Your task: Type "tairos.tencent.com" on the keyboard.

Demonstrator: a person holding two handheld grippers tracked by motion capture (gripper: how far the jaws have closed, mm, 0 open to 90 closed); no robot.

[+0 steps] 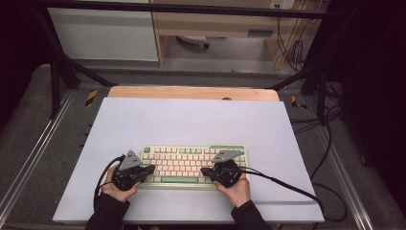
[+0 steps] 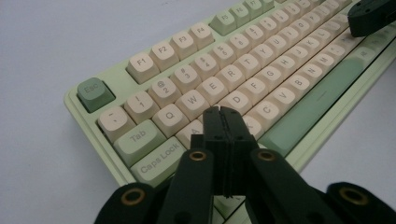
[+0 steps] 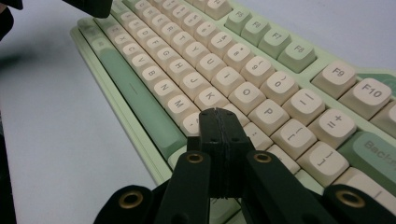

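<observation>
Closed left gripper (image 2: 223, 112) and closed right gripper (image 3: 219, 114), holding nothing, hover over the keyboard (image 1: 194, 167) near the desk's front edge, where their blunt tips could press neighbouring keys.

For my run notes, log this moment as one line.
left tongs: shut, over keyboard left end | right tongs: shut, over right end | nothing held

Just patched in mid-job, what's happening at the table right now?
A person holds a hand-held gripper in each hand over a green and cream keyboard lying on the white table sheet. The left hand-held gripper is shut, its tip above the keys near A and S. The right hand-held gripper is shut too, above the keys near L.
</observation>
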